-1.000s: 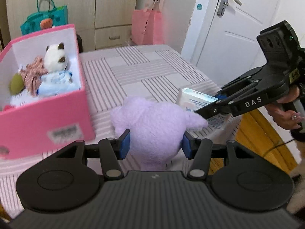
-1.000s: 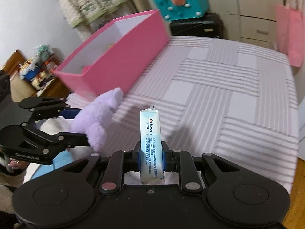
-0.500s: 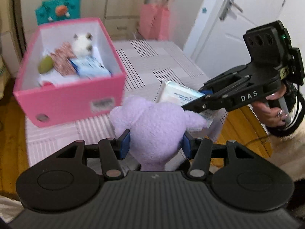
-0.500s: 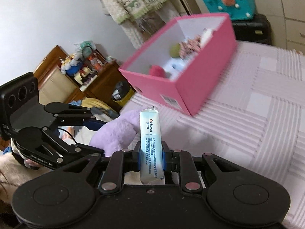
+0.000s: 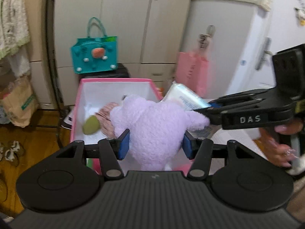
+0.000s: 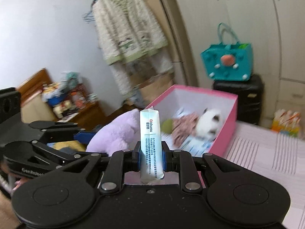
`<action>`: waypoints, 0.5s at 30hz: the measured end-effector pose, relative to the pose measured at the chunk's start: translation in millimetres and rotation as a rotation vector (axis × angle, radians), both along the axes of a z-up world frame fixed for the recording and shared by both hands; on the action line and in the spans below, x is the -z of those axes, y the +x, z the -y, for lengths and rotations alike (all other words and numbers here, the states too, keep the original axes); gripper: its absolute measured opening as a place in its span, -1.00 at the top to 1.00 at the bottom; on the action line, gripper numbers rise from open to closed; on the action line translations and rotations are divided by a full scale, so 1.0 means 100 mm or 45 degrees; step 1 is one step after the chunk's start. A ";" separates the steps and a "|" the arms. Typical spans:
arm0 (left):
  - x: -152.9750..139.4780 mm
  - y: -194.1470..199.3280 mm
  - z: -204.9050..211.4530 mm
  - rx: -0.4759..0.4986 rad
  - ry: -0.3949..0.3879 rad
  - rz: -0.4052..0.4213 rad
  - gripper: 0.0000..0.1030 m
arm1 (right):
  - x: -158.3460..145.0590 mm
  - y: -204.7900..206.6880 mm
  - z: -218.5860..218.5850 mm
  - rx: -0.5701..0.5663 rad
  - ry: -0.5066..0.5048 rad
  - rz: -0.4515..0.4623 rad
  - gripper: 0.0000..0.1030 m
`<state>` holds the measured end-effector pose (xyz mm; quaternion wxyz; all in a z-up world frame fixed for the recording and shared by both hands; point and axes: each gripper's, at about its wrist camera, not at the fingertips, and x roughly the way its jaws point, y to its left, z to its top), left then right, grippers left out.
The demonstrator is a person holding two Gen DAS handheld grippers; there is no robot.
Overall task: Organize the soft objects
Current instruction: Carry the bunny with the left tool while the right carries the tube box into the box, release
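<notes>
- Both hands have come up off the striped table (image 6: 266,148) and swung toward the pink box (image 5: 114,81); a second ago the box sat off to the side of each view, and now it lies straight ahead of both sets of fingers.
- The left gripper (image 5: 155,146) holds the purple plush toy (image 5: 158,127), its blue fingers (image 5: 124,147) pressed against the toy's sides. The toy hangs over the near end of the box.
- The right gripper (image 6: 151,159) is clamped on the tissue pack (image 6: 151,139), which stands upright between its fingers, unchanged in the grip. The pack is just short of the box's near wall, beside the plush.
- Ahead of the fingers, inside the box, lie a green soft item (image 5: 90,126), a patterned cloth piece (image 6: 184,126) and a white plush (image 6: 208,125).
- Judging by this, the carry is nearly over: each item looks to need only a little more reach and a release over free space in the box.
- The two grippers are close together, so dropping one item at a time seems safer.
</notes>
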<state>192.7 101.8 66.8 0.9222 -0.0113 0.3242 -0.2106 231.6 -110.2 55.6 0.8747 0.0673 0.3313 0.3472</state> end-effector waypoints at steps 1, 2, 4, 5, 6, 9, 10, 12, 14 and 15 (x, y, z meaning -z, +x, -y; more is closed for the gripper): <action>0.05 0.07 0.00 -0.029 0.007 -0.002 -0.06 | 0.01 0.09 -0.03 0.022 -0.006 0.003 0.55; 0.10 0.16 0.00 -0.062 0.021 -0.005 -0.07 | 0.03 0.18 -0.06 0.036 -0.013 -0.001 0.55; 0.20 0.31 0.03 -0.077 0.069 -0.012 -0.08 | 0.07 0.32 -0.11 0.067 -0.035 0.004 0.54; 0.26 0.38 0.06 -0.101 0.104 -0.012 -0.14 | 0.09 0.39 -0.14 0.080 -0.049 0.009 0.49; 0.29 0.44 0.08 -0.126 0.126 -0.014 -0.15 | 0.11 0.44 -0.18 0.087 -0.074 0.020 0.49; 0.37 0.55 0.11 -0.157 0.161 -0.031 -0.25 | 0.14 0.56 -0.26 0.117 -0.119 0.075 0.27; 0.38 0.56 0.09 -0.167 0.157 -0.034 -0.26 | 0.15 0.59 -0.25 0.124 -0.115 0.074 0.10; 0.35 0.52 0.08 -0.153 0.144 -0.021 -0.33 | 0.15 0.59 -0.19 0.160 -0.094 0.069 0.03; 0.30 0.47 0.08 -0.130 0.123 -0.016 -0.39 | 0.15 0.58 -0.17 0.128 -0.111 0.050 -0.15; 0.26 0.43 0.08 -0.127 0.118 -0.007 -0.40 | 0.15 0.54 -0.16 0.130 -0.128 0.048 -0.17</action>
